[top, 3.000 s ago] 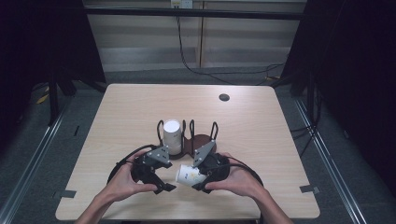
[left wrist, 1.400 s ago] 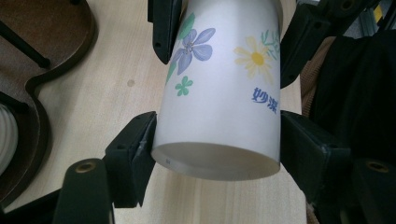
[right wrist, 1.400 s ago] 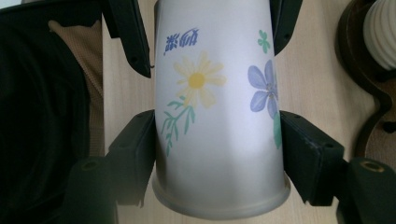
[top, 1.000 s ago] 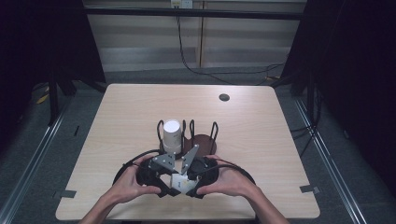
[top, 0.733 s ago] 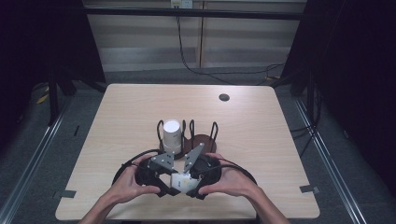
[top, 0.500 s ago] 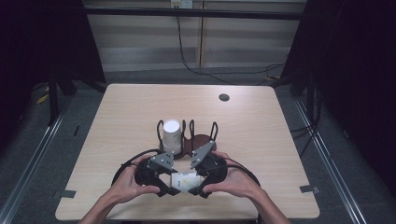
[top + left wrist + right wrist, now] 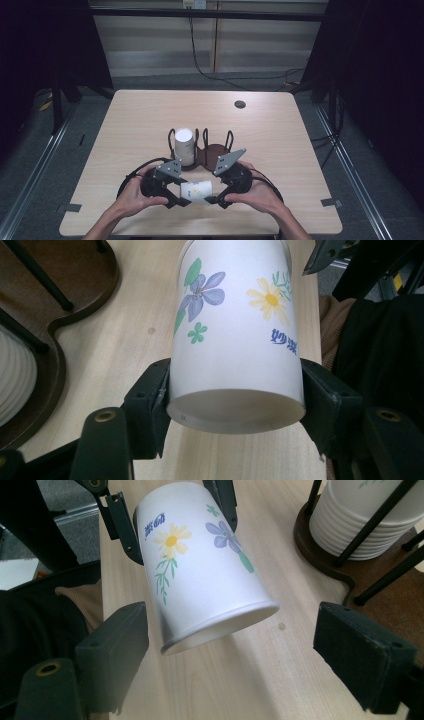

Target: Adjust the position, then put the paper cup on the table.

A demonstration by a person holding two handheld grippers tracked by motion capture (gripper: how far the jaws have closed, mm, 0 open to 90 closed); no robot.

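Paper cup (image 7: 196, 191) w/ flower print is lying sideways just above the table (image 7: 280, 150), near the front edge. Left gripper (image 7: 181, 201) is clenching its base end; right gripper (image 7: 210, 200), jaws just opened wide, cup between but untouched — prob. a handover. Cup rack (image 7: 212, 150) w/ cup stack (image 7: 183, 146) is standing just behind. Pale wood top, dark room, grey floor.

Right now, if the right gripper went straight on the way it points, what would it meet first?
Most likely the paper cup, lying just ahead between the right gripper's open jaws and gripped at its far end by the left gripper.
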